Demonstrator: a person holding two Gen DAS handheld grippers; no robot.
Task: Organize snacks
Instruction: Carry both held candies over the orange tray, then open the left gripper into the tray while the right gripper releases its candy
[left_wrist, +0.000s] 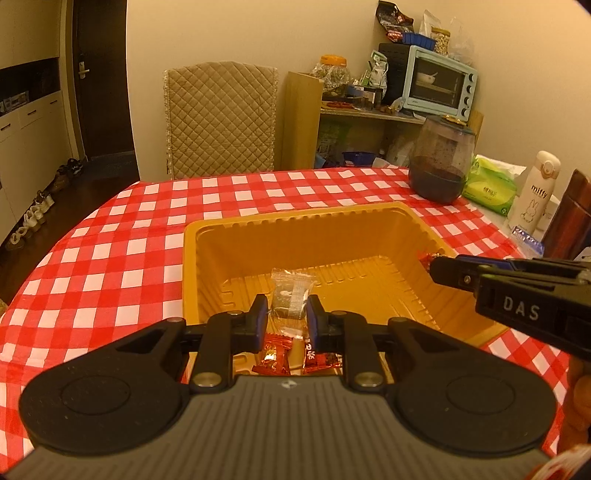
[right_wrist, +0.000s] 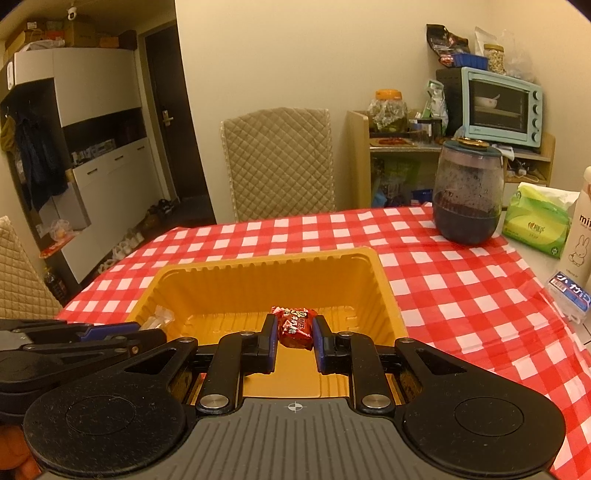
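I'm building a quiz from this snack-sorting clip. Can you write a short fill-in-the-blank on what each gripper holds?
1. The left gripper holds a snack in a ____ wrapper.
2. The right gripper holds a snack in a ____ wrapper.
3. Both grippers hang over the ____ tray.
4. The tray sits on a red and white ____ tablecloth.

Missing words: clear; red; yellow; checked

Table w/ red-white check cloth (right_wrist: 443, 280). Yellow tray (right_wrist: 384, 291) near centre. Far right: dark jar (right_wrist: 467, 195), green tissue pack (right_wrist: 535, 218), white Miffy bottle (left_wrist: 533, 192), small blue-white pack (right_wrist: 570, 295).
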